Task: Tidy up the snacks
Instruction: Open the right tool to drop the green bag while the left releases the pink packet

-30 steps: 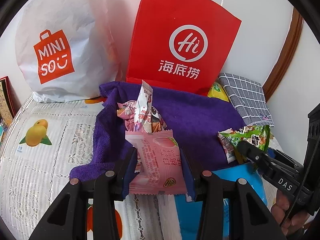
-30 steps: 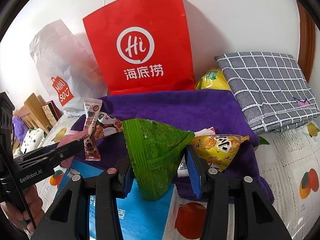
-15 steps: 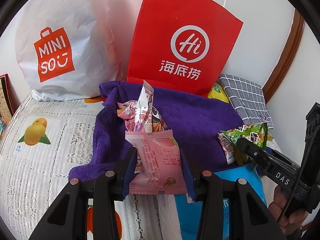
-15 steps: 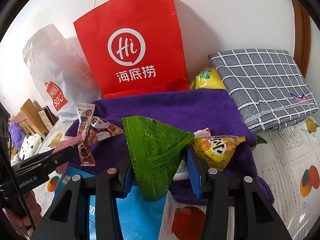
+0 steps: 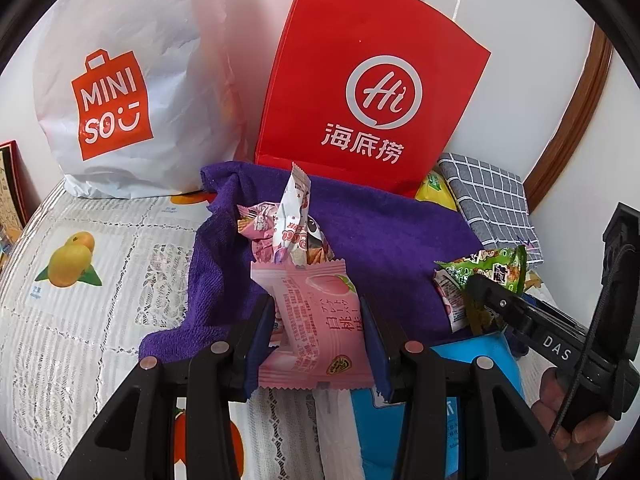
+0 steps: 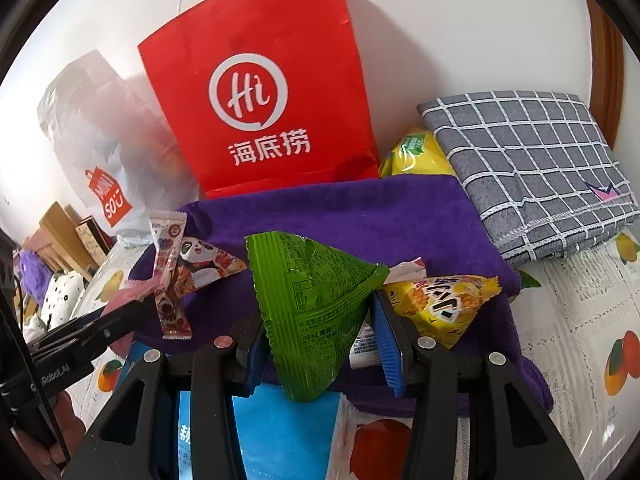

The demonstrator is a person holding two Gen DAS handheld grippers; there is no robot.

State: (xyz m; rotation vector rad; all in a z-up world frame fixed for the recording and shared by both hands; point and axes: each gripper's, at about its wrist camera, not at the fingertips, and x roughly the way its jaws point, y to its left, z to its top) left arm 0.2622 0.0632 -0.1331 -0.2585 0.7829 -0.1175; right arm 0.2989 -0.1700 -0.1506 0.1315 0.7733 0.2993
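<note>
Snack packets are being handled over a purple towel (image 5: 384,240) spread on a desk covered by a fruit-print lace cloth (image 5: 80,300). A pink peach-print packet (image 5: 316,332) is being gripped upright between the blue pads of the left hand-held gripper (image 5: 320,340), at the towel's near edge. A green triangular packet (image 6: 316,308) is being carried in the right hand-held gripper (image 6: 320,344); its jaws are being opened, the left pad is being kept against the packet, and contact at the right pad cannot be told. A panda-print packet (image 6: 208,264) and a red-and-white stick packet (image 6: 168,276) are being left lying on the towel at far left, a yellow triangular packet (image 6: 444,300) at right. A red paper bag (image 6: 260,92) and a white shopping bag (image 5: 120,80) are being propped against the far wall, with a grey checked cloth (image 6: 532,168) lying at far right.
</note>
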